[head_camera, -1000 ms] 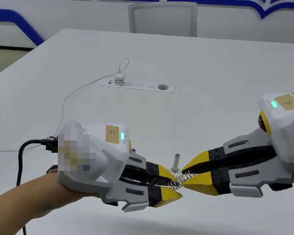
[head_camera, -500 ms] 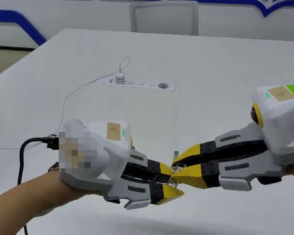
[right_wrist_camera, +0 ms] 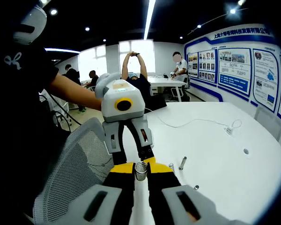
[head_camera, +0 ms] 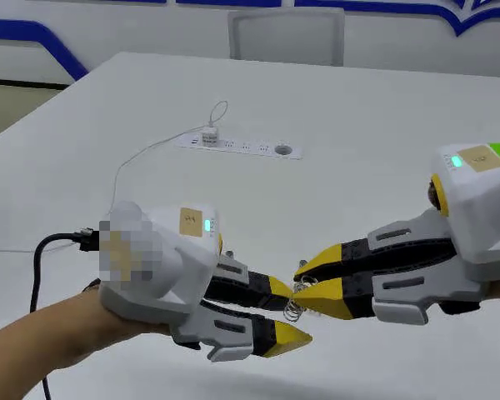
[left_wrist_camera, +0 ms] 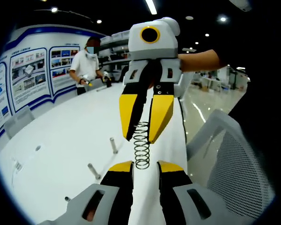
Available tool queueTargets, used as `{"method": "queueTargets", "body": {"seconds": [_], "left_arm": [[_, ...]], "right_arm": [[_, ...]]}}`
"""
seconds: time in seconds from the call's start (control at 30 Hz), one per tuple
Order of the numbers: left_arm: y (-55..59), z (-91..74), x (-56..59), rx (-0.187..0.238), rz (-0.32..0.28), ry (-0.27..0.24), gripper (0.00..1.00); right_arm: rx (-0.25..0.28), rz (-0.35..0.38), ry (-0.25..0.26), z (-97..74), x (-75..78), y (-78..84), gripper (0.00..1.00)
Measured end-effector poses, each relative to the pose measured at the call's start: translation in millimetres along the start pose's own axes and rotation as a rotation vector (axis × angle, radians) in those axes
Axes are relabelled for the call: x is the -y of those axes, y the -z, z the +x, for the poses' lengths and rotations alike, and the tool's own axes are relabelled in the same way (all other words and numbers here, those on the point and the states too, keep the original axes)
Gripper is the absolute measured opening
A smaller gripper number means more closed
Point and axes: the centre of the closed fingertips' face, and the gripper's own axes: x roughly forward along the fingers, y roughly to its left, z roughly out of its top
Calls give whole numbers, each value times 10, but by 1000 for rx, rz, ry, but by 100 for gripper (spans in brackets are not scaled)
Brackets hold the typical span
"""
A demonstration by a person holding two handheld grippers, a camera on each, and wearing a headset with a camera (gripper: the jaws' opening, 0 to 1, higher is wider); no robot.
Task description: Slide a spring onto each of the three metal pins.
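Spring (right_wrist_camera: 140, 171) in right gripper (right_wrist_camera: 140, 167); pins (right_wrist_camera: 182, 163) near

The right gripper (head_camera: 298, 282) has moved in toward the left gripper (head_camera: 297, 317), and now their yellow tips almost touch. A second ago the spring (head_camera: 292, 307) lay stretched out sideways between the two grippers, with one end sitting in the left gripper's fingers (head_camera: 277, 288). Now those fingers have spread wider and no longer pinch it. The right gripper's fingers (head_camera: 325, 293) have closed on one end of the spring. The spring now looks shorter and hangs down from the right gripper's tips, and its free end sits loose in the gap between the left fingers.
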Motion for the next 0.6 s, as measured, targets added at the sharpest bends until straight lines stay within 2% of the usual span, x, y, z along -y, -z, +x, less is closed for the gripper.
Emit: {"method": "queueTargets", "body": {"seconds": [0.07,0.2,0.37,0.47,0.6], "left_arm": [[20,-10,-14,-1,-5,-5,22],[38,-49,-73,2,-8,-21,28],[76,-125,-202,6,-38,-60,37],[113,-182,-270,11,-53,-83,40],[191,-253,-345,10,-68,-115,45]], "right_arm": [[-4,2,13,-25,44,16,10],[-4,26,66,-138,225,53,10],[39,113,171,-339,535,27,10],[6,106,242,-450,721,109,10],[-25,126,298,-529,890,229,10]]}}
